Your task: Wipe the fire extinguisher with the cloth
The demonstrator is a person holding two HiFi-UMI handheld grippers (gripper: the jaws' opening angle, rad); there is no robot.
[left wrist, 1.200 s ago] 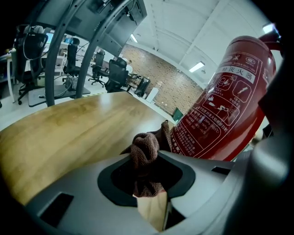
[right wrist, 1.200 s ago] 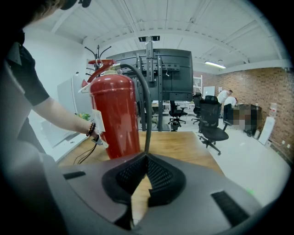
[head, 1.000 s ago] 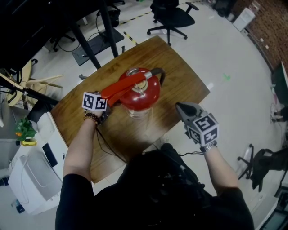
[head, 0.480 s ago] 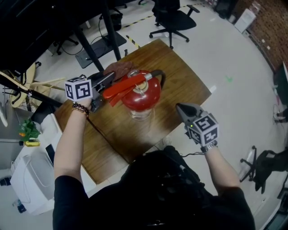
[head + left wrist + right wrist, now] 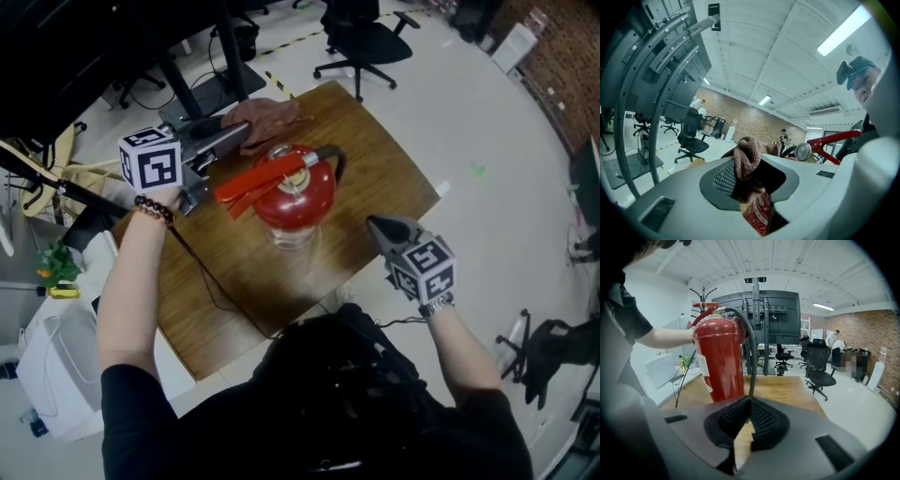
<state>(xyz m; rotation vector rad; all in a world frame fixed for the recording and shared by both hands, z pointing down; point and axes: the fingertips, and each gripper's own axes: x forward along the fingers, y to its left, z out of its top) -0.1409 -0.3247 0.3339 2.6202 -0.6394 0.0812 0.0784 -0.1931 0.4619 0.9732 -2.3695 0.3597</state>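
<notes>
A red fire extinguisher stands upright on the wooden table, its red handle and black hose on top. My left gripper is held high at the far left of the extinguisher's head, shut on a brown cloth that hangs from its jaws. In the left gripper view the cloth is bunched between the jaws, with the extinguisher's gauge just beyond. My right gripper hovers to the right of the extinguisher, shut and empty. In the right gripper view the red cylinder stands straight ahead.
A black cable trails across the table from the left gripper. A black office chair stands beyond the table's far corner. White equipment sits by the table's left edge. A monitor stand rises behind the table.
My left gripper has risen from beside the extinguisher's body to above and behind its head, and the cloth in its jaws now shows. The right gripper has stayed in place.
</notes>
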